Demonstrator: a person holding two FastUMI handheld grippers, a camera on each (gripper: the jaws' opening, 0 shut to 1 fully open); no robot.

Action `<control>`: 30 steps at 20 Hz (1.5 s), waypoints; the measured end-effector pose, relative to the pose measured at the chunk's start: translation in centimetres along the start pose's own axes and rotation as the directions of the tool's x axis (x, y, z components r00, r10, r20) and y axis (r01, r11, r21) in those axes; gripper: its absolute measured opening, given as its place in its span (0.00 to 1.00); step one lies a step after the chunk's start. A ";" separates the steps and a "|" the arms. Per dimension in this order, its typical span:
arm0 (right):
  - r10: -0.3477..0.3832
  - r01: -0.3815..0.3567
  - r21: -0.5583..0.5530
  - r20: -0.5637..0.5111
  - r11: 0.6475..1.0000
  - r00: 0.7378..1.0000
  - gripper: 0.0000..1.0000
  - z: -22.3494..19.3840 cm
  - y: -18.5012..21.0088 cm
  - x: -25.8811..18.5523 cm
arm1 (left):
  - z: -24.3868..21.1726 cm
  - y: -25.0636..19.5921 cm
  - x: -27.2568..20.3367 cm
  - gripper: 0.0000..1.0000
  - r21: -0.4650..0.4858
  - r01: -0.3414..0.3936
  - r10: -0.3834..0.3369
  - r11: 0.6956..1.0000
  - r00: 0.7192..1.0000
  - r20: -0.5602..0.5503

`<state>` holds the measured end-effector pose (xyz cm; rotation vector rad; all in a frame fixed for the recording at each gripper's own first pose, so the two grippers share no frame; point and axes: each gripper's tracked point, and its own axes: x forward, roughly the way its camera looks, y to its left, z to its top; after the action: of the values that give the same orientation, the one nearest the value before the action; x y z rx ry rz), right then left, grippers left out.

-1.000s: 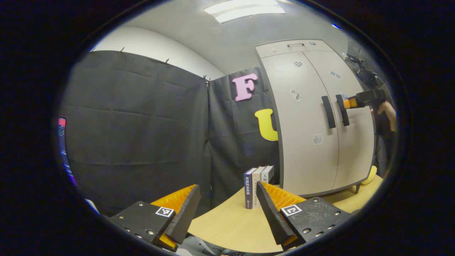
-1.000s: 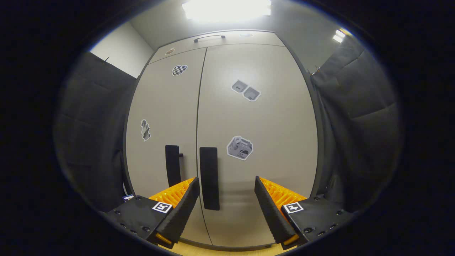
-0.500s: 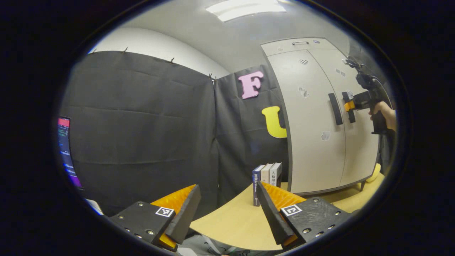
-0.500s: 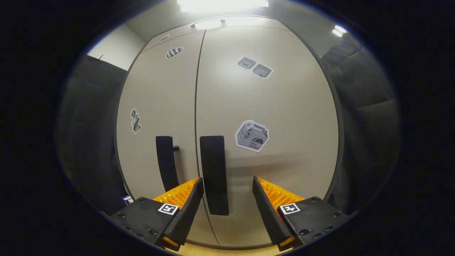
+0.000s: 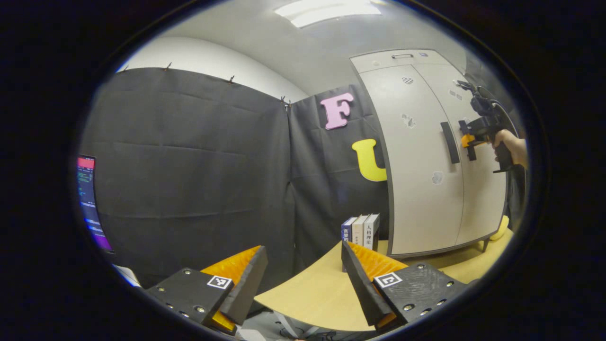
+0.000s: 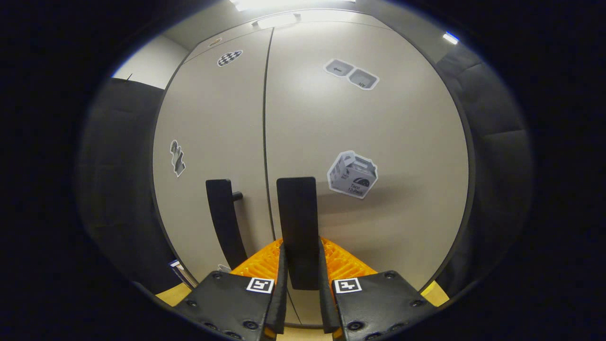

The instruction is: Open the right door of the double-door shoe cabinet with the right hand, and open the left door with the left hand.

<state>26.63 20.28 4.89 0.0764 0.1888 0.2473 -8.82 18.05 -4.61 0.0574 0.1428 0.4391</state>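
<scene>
Light wooden table (image 5: 307, 293). Three books (image 5: 361, 230) standing upright on it, right beside the shoe cabinet (image 5: 426, 189), also on top.

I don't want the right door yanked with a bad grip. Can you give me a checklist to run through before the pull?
1. Right gripper shut on the right door handle: ok.
2. Handle centred between the fingers: ok.
3. Right door not yet swung out: ok.
4. Left gripper open for its turn: ok.
5. Left gripper near the left door handle: not ok, far off over the table.
6. Grip firmness: cannot tell.
</scene>
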 end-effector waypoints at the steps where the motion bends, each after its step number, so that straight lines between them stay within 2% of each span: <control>1: -0.001 0.001 -0.021 0.008 1.000 1.000 0.27 0.2 0.2 -0.1 | 0.1 -0.1 0.1 0.93 -0.001 0.003 -0.003 1.000 1.000 0.003; 3: -0.003 0.003 -0.019 -0.003 1.000 1.000 0.15 0.1 0.2 0.0 | 0.4 0.0 -0.1 0.93 0.002 0.004 -0.004 1.000 1.000 0.010; 13: 0.046 -0.045 0.022 -0.049 0.999 0.998 0.15 0.6 0.4 -2.1 | 0.9 -0.1 -0.5 0.93 -0.001 0.032 -0.032 0.999 0.999 0.033; 22: 0.089 -0.086 0.051 -0.047 0.995 0.995 0.15 0.5 0.1 -5.1 | 1.8 -4.2 -0.9 0.94 0.006 0.148 -0.148 0.989 0.987 0.056; 30: 0.113 -0.111 0.037 -0.051 0.993 0.992 0.15 0.4 -0.9 -8.0 | 1.8 -6.7 -0.9 0.94 -0.003 0.222 -0.222 0.975 0.974 0.057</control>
<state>19.30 17.41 6.56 0.1144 0.2421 0.3585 -6.53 11.57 -3.29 0.0439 0.0906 0.2145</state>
